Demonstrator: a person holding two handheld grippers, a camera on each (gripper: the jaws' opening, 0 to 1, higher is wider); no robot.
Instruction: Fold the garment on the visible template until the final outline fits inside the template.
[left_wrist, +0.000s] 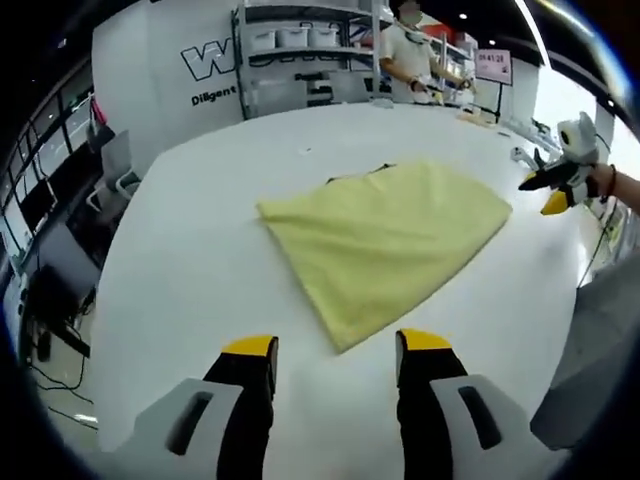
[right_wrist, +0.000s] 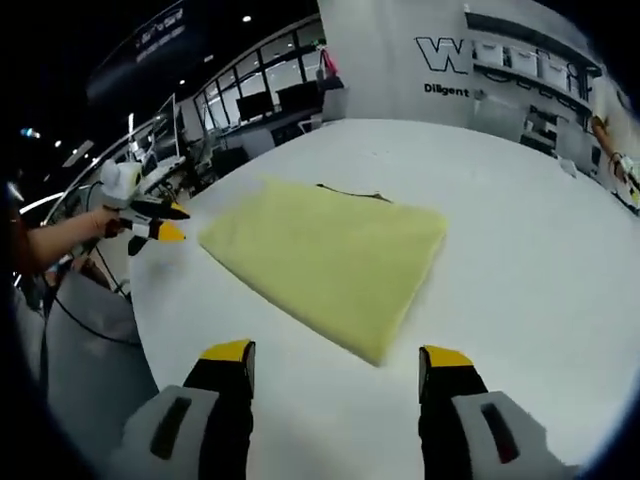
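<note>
Two grippers, both off the cloth and both holding nothing. In the left gripper view the left gripper rides low over the table, its yellow-tipped jaws spread wide apart with bare white tabletop between them, and the near corner of the garment sits just ahead of the gap. That garment is a pale yellow cloth, folded into a flat, roughly four-sided shape, lying in the middle of the table. A thin dark line peeks out along its far edge, too little showing to say what it is. Over on the right of this view, the right gripper hangs above the table edge, well apart from the cloth, with a hand behind it.

Switch to the right gripper view: right gripper jaws stand wide apart as well, nothing between them, and the garment lies ahead with its near corner pointing at the gap. The dark line shows again at the far edge. The left gripper is off to the left beyond the cloth, near the table rim, clear of the fabric, its jaws looking nearly together from this angle.

Far back, a person stands by shelves.
</note>
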